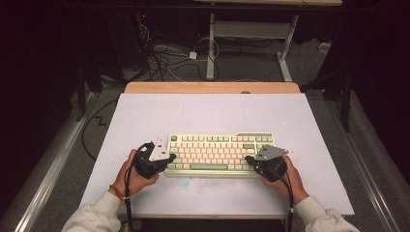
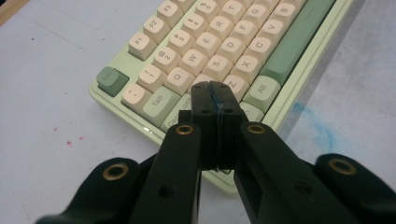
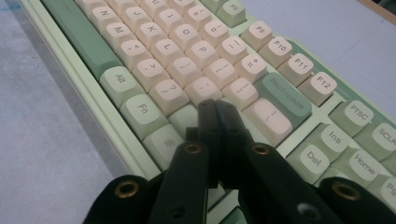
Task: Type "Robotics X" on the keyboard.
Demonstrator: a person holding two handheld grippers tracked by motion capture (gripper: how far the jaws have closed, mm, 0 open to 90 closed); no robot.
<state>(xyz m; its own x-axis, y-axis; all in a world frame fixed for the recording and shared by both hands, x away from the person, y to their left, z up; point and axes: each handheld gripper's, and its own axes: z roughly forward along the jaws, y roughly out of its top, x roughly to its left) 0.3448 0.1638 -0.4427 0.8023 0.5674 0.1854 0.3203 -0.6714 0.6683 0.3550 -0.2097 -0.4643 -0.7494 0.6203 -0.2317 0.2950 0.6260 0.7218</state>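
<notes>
Pale surface in a dim room, carrying one keyboard flanked by two hand-held grippers.

The green-and-cream keyboard is lying near the surface's front edge, centred. The left gripper is hovering at the keyboard's left end, its jaws pressed fully together over the Caps Lock area with nothing between them. The right gripper is sitting at the right end, jaws likewise closed on nothing, tips over the keys below Backspace. Whether either tip is touching a key is not discernible.

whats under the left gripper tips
The shut left gripper sits over the keyboard, by Caps Lock. The keys right beneath are covered, and contact can't be told.
</notes>
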